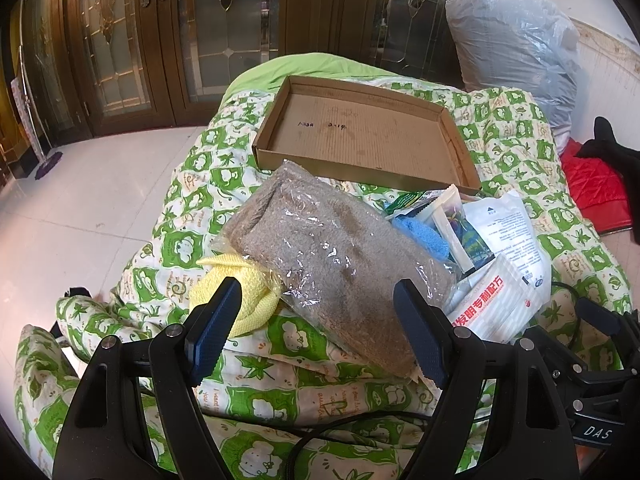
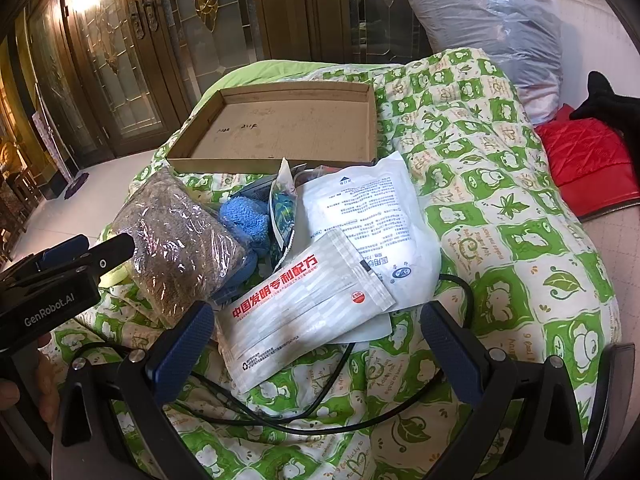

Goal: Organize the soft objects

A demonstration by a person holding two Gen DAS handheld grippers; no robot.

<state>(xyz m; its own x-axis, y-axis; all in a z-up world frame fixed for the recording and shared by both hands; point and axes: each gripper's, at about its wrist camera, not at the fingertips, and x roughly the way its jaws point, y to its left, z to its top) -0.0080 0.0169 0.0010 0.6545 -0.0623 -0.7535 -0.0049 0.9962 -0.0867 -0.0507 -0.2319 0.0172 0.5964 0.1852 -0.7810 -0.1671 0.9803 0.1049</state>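
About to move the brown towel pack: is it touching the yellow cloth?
Touching. In the left wrist view the brown towel pack lies over the yellow cloth, hiding its right part.

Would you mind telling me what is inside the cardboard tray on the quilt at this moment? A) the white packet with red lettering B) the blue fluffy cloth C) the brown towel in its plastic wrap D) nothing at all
D: the cardboard tray shows only its bare floor with some handwriting, while the wrapped brown towel, blue cloth and white packet all lie on the quilt in front of it.
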